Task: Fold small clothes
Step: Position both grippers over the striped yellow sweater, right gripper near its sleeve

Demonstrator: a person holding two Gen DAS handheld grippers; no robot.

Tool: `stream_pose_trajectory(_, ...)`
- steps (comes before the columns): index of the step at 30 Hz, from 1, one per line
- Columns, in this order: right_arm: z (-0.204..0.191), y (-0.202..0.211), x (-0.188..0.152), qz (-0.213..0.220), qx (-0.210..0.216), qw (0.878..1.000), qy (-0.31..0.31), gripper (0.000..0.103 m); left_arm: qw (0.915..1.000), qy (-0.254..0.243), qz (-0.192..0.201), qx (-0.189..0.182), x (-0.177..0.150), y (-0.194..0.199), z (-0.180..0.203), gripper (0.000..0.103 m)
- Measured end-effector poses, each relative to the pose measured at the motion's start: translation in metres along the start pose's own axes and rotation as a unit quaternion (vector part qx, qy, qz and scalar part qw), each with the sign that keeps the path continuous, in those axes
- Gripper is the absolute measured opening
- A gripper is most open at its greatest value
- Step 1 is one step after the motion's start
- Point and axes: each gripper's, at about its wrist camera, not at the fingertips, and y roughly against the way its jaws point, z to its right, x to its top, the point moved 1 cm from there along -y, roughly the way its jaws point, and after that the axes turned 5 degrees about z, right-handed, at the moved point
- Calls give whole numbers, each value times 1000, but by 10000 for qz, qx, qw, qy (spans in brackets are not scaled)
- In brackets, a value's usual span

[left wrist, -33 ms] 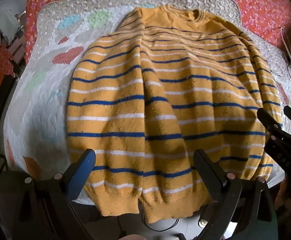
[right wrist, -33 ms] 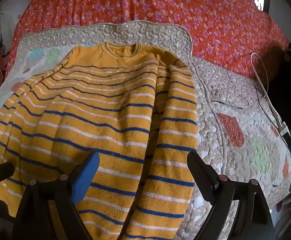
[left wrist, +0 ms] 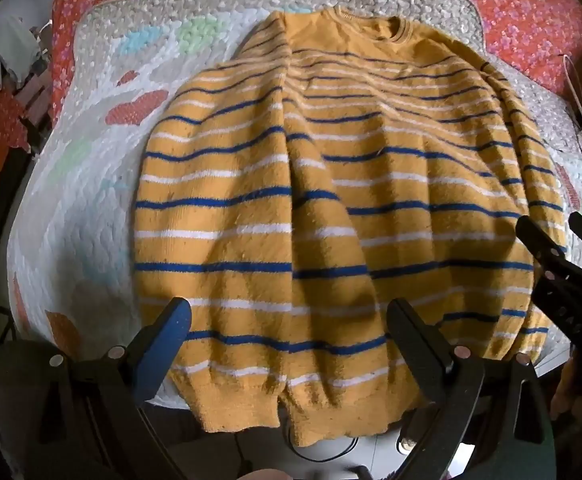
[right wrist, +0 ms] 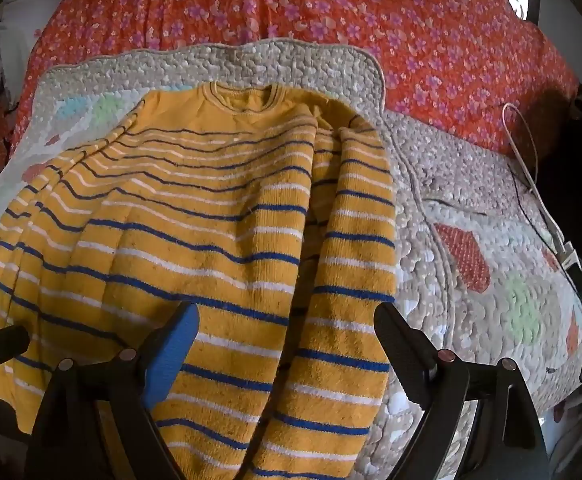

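Mustard-yellow sweater (left wrist: 331,208) with blue and white stripes lies flat on a quilt (left wrist: 91,184) over a red floral bed (right wrist: 331,12), collar toward 12 o'clock, both sleeves folded in over its body. Left gripper (left wrist: 289,330) hovers spread above the hem at 6 o'clock, pinching nothing. Right gripper (right wrist: 287,330) hovers spread above the right sleeve, empty. White cable (right wrist: 531,184) lies at 3 o'clock.
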Motion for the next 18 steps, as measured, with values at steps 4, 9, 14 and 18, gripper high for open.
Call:
stream_pose_trajectory(4,-2,-6,3,-244,44,9996,-111,92,9999,97,-114,20,-7,-7,-5,98)
stream_pose_trajectory(9,2,-15,6,-503,114,9983,-289,93,9997,136,-220,33,-13,-15,-9,98)
stream_pose_trajectory(14,0,-21,2,-622,105,9978,-218,95,9995,112,-283,56,-14,-20,-9,98)
stream_pose_trajectory(18,-4,-23,1,-684,60,9976,-128,97,9993,116,-342,67,-13,-23,-7,100)
